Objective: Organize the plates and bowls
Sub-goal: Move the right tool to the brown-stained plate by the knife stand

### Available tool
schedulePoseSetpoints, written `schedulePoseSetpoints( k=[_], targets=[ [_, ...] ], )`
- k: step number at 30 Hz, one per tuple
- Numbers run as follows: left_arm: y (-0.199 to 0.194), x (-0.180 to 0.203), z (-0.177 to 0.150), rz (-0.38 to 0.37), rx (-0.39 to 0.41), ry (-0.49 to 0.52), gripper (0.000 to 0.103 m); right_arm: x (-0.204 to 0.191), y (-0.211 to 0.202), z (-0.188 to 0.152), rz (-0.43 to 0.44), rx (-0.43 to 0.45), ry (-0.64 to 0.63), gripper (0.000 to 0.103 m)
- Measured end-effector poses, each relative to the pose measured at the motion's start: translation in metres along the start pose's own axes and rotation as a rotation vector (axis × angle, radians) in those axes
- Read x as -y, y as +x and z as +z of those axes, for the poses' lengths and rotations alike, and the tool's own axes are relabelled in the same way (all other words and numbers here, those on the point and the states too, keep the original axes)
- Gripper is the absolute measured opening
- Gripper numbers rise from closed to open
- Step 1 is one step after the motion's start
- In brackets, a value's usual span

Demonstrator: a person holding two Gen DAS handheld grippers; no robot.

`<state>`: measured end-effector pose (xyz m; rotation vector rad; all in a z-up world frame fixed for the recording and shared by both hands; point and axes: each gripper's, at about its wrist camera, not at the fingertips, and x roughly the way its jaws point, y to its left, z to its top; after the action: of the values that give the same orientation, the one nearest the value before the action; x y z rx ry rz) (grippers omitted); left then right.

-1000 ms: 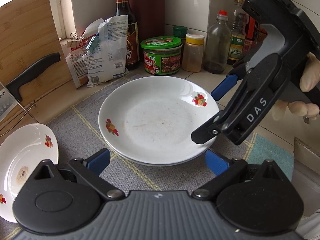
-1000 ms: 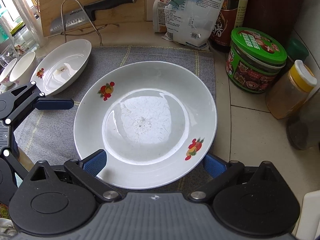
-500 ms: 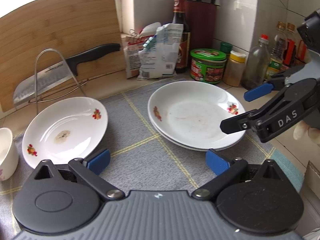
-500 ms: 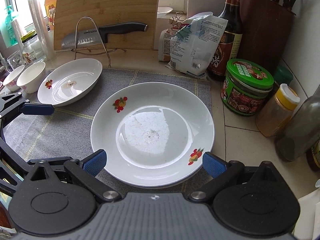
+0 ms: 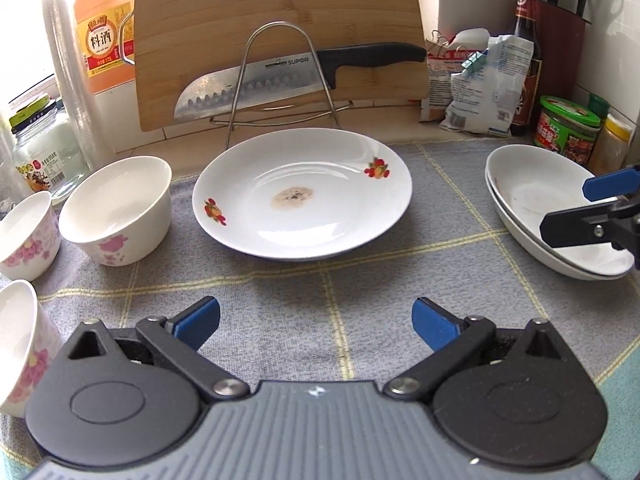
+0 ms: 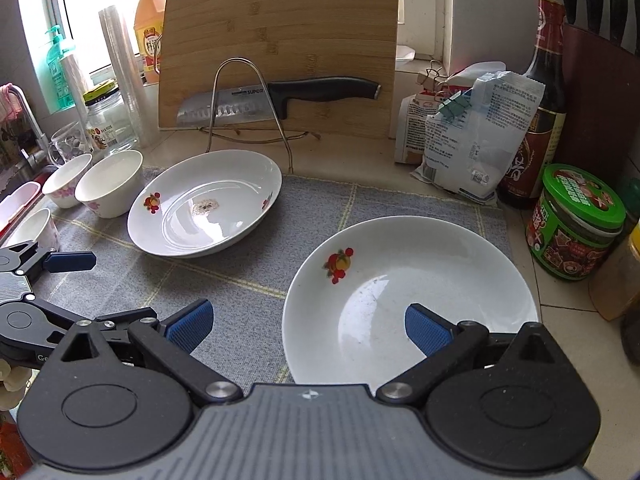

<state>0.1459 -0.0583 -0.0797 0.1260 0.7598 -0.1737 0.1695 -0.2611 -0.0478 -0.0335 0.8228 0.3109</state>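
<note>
A white fruit-print plate with a brown stain [image 5: 302, 194] lies alone on the grey mat [image 5: 328, 300], straight ahead of my open, empty left gripper [image 5: 316, 322]. It also shows in the right wrist view [image 6: 206, 202]. Two stacked plates [image 5: 548, 210] sit at the right; in the right wrist view the stack [image 6: 412, 292] lies under my open, empty right gripper [image 6: 308, 326]. Three white floral bowls [image 5: 116, 210] stand at the left. The right gripper's fingers [image 5: 584, 226] reach over the stack in the left wrist view.
A bamboo cutting board [image 5: 276, 36] leans at the back with a knife [image 5: 296, 76] on a wire rack. Food bags [image 6: 476, 132], a sauce bottle [image 6: 536, 120], a green-lidded tin [image 6: 576, 220] and jars crowd the right. Glass jars [image 5: 42, 152] stand far left.
Both grippers have pulled back and swung left away from the plate stack. The lone stained plate is now centred before the left gripper. Both stay open.
</note>
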Motion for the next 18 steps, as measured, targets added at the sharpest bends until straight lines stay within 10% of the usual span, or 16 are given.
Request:
schedulePoseSetpoints(
  k=[18],
  targets=[
    [0.039,-0.031,-0.002,-0.092,0.017,0.020,0.102,-0.070,0.056,0.038,0.099,-0.103,-0.145,0.103]
  ],
)
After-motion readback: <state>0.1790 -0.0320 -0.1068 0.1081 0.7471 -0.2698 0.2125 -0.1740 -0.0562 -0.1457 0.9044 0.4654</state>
